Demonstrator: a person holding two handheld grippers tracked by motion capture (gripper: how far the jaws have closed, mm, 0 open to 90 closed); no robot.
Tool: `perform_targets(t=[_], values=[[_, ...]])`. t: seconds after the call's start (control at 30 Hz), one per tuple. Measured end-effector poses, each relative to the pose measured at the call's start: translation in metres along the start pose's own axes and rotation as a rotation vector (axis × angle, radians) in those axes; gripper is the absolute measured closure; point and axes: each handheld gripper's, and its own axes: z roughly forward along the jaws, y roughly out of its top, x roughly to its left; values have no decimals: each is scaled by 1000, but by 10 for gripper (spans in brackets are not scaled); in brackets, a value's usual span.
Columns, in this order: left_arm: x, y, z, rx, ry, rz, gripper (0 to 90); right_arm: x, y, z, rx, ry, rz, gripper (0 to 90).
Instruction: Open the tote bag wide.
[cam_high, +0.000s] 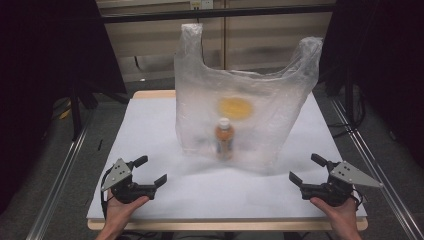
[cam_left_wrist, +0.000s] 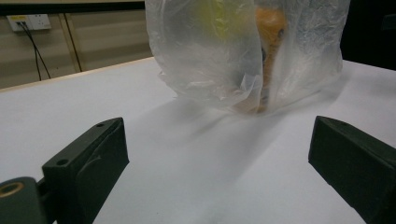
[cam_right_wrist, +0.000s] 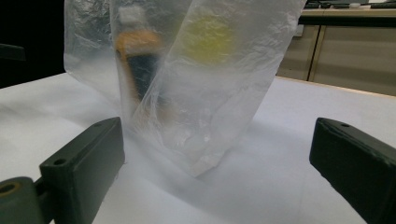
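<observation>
Both hands bare, no sleeves in frame. Left gripper (cam_high: 151, 170) and right gripper (cam_high: 306, 169): matte black bodies, two blocky black jaws each, small round screw holes near the jaw tips, grey three-cornered plate with dark holes on top, black cable trailing from each, brass-coloured bushing at the jaw pivot

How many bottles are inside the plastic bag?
1: an orange bottle with a white cap stands upright inside the translucent plastic bag, near its front middle. The hazy plastic could hide more behind it.

Bottle (cam_high: 224, 139) upright in bag (cam_high: 260, 95), bag mid-table (cam_high: 150, 130)
</observation>
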Motion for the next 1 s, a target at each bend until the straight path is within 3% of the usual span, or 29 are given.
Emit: perform_targets(t=[0.03,0.13,0.17,0.23,0.4,0.43,0.5,0.53,0.57,0.63,0.77,0.8,0.9,1.0], values=[[-3,0,0,-8,25,-12,48,0,0,0,2,1,1,33],[1,1,-1,6,16,17,50,1,0,0,4,3,1,38],[2,1,0,4,5,10,51,1,0,1,9,4,2,41],[0,1,0,5,28,-5,55,1,0,2,12,5,0,50],[1,0,1,15,-6,-20,141,3,0,6,47,8,-11,79],[0,0,1,17,12,-19,141,3,-1,7,48,16,-4,121],[0,0,2,20,3,-23,223,4,0,7,51,35,-2,177],[0,1,3,18,-7,-28,279,3,0,7,48,51,-11,273],[0,1,3,25,-45,-31,315,3,1,6,45,56,-3,296],[-1,2,3,41,-30,-16,350,2,1,5,43,75,-1,400],[-3,4,4,52,-62,-12,486,0,3,7,54,126,-9,537],[-2,5,4,55,-93,-7,524,1,3,7,55,140,-9,566],[-5,6,5,69,-79,-3,596,1,5,9,61,165,-20,650],[-7,8,8,79,-146,4,662,3,7,11,55,181,-21,726]])
